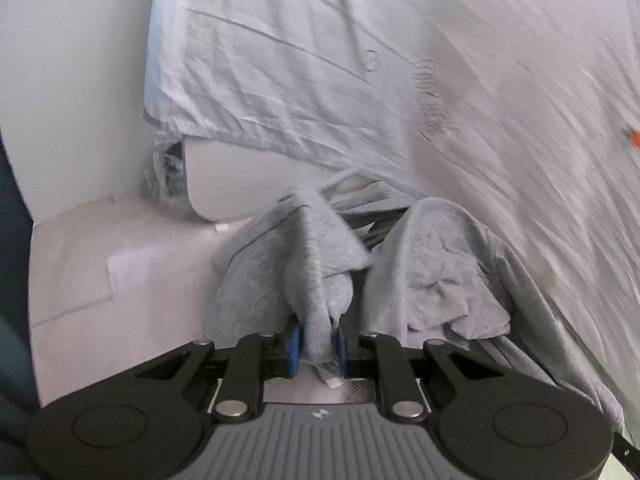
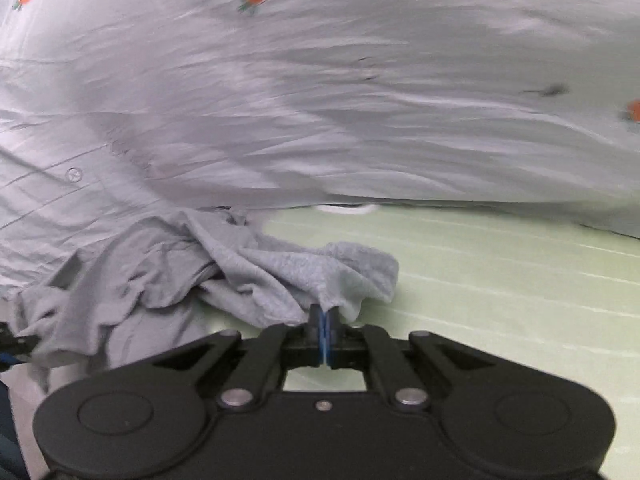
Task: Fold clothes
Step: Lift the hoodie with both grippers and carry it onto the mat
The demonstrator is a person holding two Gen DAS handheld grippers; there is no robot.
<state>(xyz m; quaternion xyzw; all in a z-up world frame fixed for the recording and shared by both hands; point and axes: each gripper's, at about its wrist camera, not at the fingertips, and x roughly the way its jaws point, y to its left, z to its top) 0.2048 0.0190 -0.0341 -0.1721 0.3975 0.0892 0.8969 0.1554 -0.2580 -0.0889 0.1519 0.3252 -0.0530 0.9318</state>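
Observation:
A grey knit garment hangs bunched between both grippers. In the left wrist view my left gripper is shut on a thick fold of it, the cloth draping over the blue pads. In the right wrist view my right gripper is shut on another edge of the grey garment, its blue pads pressed together. The rest of the garment sags to the left in loose folds above a pale green striped surface.
A light blue button-up shirt lies behind, beside a white quilt with orange carrot prints. A white rounded surface and crumpled clear plastic sit at the left. A pale cardboard sheet lies below them.

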